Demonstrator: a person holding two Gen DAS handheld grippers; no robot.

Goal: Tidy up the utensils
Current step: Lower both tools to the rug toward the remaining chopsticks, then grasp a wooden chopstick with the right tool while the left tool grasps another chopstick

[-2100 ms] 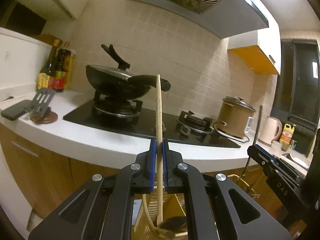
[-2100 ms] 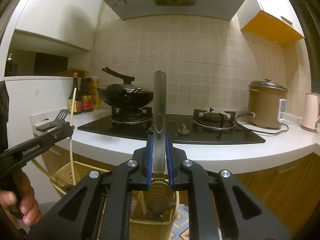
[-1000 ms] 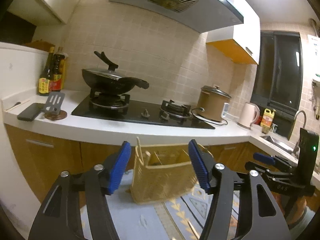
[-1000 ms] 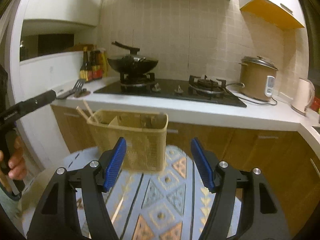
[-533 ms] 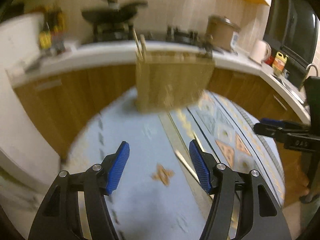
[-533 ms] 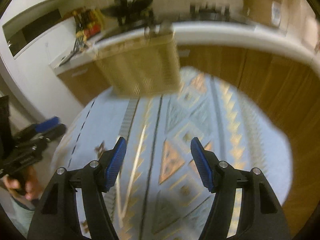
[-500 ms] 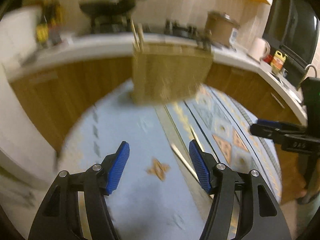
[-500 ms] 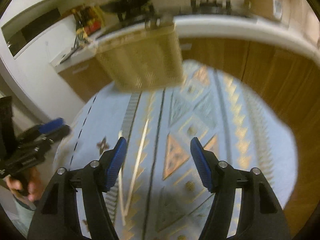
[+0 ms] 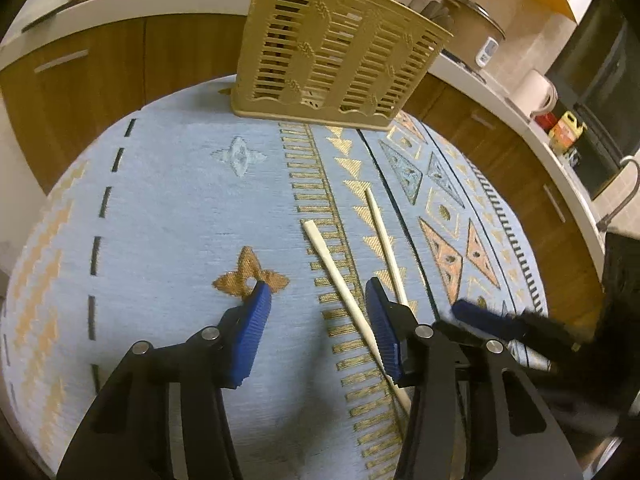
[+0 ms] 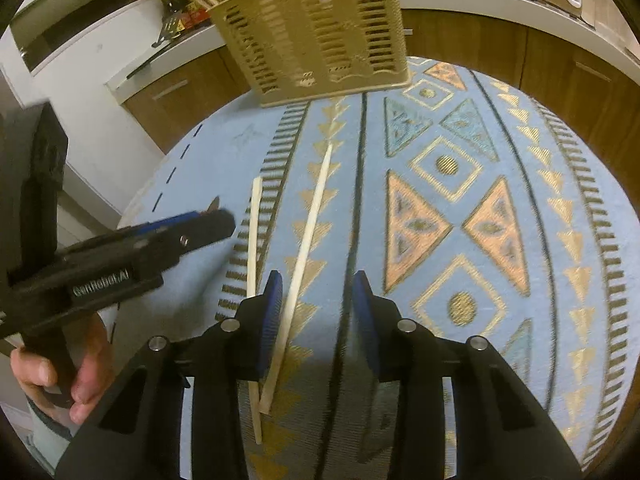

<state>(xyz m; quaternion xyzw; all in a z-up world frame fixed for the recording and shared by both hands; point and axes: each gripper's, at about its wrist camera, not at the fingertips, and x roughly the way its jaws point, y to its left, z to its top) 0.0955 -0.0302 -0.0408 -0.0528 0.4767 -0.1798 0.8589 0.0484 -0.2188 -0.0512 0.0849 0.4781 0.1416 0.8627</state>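
Two pale wooden chopsticks lie on the blue patterned mat (image 9: 168,208) in front of the tan slotted basket (image 9: 332,52). My left gripper (image 9: 318,312) hangs low over the mat, its jaws closing. The left chopstick (image 9: 340,276) runs between them, close to the right pad, and is not pinched. The second chopstick (image 9: 384,236) lies just to the right. My right gripper (image 10: 318,304) is also closing, and the right chopstick (image 10: 312,216) passes between its pads near the left one, untouched. The other chopstick (image 10: 254,232) lies outside its left finger.
Wooden cabinet doors (image 9: 92,76) and a white counter (image 9: 496,100) ring the mat. A rice cooker (image 9: 476,16) and a kettle (image 9: 536,92) stand on the counter. The left gripper (image 10: 192,228), held by a hand (image 10: 60,372), is close beside the right one.
Both grippers let go of the utensils they held over the basket, then dropped and tipped down toward the mat. Their jaws have narrowed around the chopsticks lying there.
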